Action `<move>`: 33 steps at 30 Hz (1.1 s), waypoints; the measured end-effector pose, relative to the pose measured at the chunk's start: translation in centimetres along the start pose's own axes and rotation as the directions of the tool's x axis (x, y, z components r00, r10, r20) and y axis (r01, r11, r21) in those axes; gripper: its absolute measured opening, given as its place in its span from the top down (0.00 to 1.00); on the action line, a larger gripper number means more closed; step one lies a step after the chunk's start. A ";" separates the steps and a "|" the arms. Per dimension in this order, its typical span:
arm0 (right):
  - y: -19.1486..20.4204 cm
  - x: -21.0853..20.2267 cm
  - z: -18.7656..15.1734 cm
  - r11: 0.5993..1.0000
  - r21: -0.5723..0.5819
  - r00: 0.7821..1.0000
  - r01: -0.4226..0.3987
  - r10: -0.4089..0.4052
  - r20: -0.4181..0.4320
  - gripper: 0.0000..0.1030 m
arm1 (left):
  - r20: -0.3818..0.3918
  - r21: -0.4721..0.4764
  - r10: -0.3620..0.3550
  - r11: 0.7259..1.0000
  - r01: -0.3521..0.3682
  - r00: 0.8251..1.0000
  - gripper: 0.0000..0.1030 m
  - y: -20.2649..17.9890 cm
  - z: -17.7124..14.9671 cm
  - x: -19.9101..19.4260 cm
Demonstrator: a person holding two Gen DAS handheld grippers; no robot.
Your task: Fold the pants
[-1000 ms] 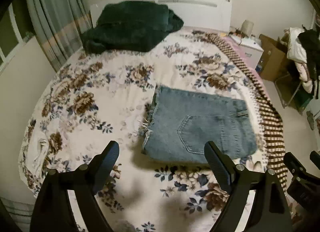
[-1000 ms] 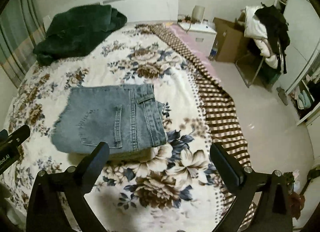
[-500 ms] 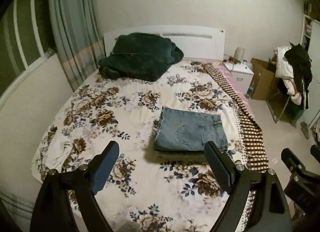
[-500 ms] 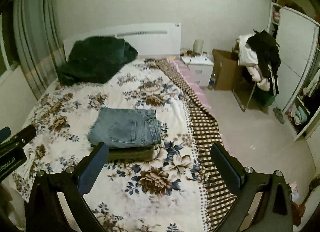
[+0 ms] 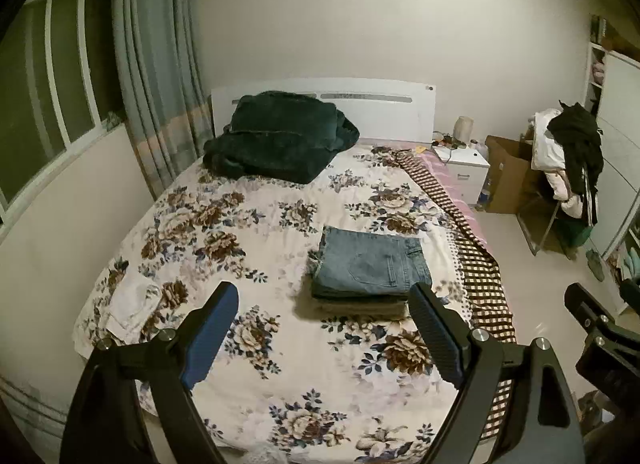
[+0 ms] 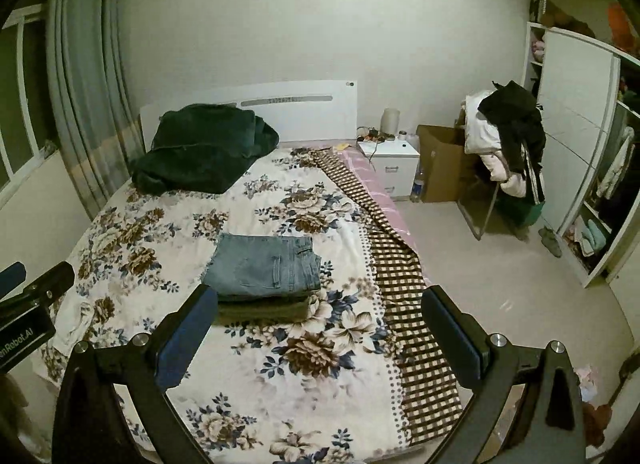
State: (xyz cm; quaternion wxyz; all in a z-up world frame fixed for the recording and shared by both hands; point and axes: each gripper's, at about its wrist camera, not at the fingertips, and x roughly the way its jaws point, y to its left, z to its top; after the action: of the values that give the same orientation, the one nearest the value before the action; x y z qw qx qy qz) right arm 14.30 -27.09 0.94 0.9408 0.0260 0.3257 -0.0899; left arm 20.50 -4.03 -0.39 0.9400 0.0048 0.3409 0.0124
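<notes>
Folded blue jeans (image 5: pixel 370 262) lie on top of a folded olive garment (image 5: pixel 352 306) on the floral bedspread (image 5: pixel 256 248). The same jeans (image 6: pixel 264 264) and the olive garment (image 6: pixel 262 310) under them show in the right wrist view. My left gripper (image 5: pixel 324 328) is open and empty, held back above the foot of the bed, well short of the stack. My right gripper (image 6: pixel 320 324) is open and empty too, also back from the stack. Part of the right gripper (image 5: pixel 600 332) shows at the right edge of the left wrist view.
A dark green blanket (image 5: pixel 276 140) lies by the white headboard (image 5: pixel 380 104). A brown checked cloth (image 6: pixel 400 284) hangs over the bed's right side. A white cloth (image 5: pixel 132 304) lies at the left edge. Nightstand (image 6: pixel 390 164), cardboard box (image 6: pixel 440 160), a clothes-laden chair (image 6: pixel 508 144) and wardrobe (image 6: pixel 576 144) stand to the right.
Both grippers have pulled back and up from the folded jeans, so the whole bed and room now show. The stack has not moved. Both stay open.
</notes>
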 end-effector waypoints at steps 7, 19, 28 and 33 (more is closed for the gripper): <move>1.7 -2.7 0.0 1.000 -0.001 1.000 -0.002 0.002 0.022 0.00 | 0.034 0.013 -0.001 1.000 0.001 0.999 0.16 1.5 -0.5 -2.1; 2.6 -3.4 0.0 0.999 -0.025 1.000 -0.021 0.022 0.010 0.00 | 0.031 0.023 0.021 0.999 -0.022 0.999 0.00 1.4 -1.7 -3.1; 2.0 -3.9 -0.3 0.999 -0.016 0.999 -0.029 0.029 0.022 0.00 | 0.039 0.009 0.027 1.000 -0.027 0.999 0.00 1.3 -2.1 -3.9; 1.4 -3.8 -0.4 0.999 -0.015 0.999 -0.036 0.037 0.018 0.00 | 0.038 0.010 0.025 1.000 -0.025 0.999 0.00 1.3 -2.1 -4.0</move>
State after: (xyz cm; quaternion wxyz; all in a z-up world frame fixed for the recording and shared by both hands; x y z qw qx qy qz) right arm 11.36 -25.06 3.00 0.9454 0.0243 0.3172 -0.0706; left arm 16.07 -2.80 0.60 0.9460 0.0142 0.3231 0.0222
